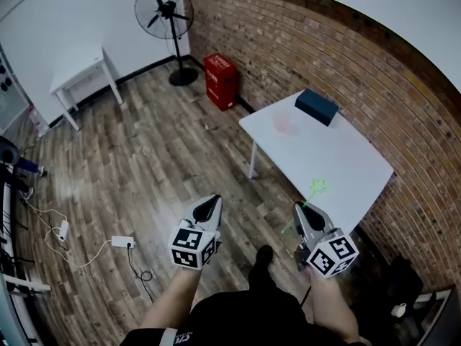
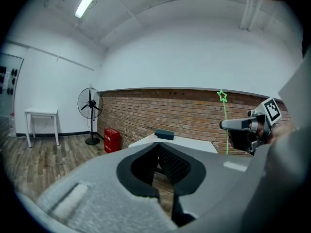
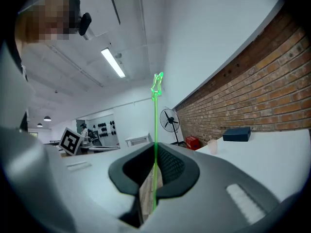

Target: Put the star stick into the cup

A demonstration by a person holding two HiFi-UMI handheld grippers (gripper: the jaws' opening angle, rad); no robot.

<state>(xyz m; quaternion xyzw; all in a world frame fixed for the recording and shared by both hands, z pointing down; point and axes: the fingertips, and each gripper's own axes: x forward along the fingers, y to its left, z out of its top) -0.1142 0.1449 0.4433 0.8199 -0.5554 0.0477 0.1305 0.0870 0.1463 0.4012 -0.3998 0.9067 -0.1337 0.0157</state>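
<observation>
My right gripper (image 1: 302, 213) is shut on the thin green star stick (image 1: 306, 202), whose star (image 1: 318, 187) points up over the near edge of the white table (image 1: 338, 166). In the right gripper view the stick (image 3: 155, 130) rises straight from between the jaws. The small translucent pink cup (image 1: 286, 125) stands on the far part of the table, well away from the stick; it also shows in the right gripper view (image 3: 212, 146). My left gripper (image 1: 212, 204) hovers over the floor left of the table, shut and holding nothing. The left gripper view shows the star (image 2: 222, 96) and the right gripper (image 2: 235, 125).
A dark blue box (image 1: 317, 107) lies on the table near the brick wall, behind the cup. A red crate (image 1: 220, 80) and a standing fan (image 1: 167, 20) are beyond the table. A small white side table (image 1: 79, 78) stands far left. Cables and a power strip (image 1: 122, 242) lie on the wooden floor.
</observation>
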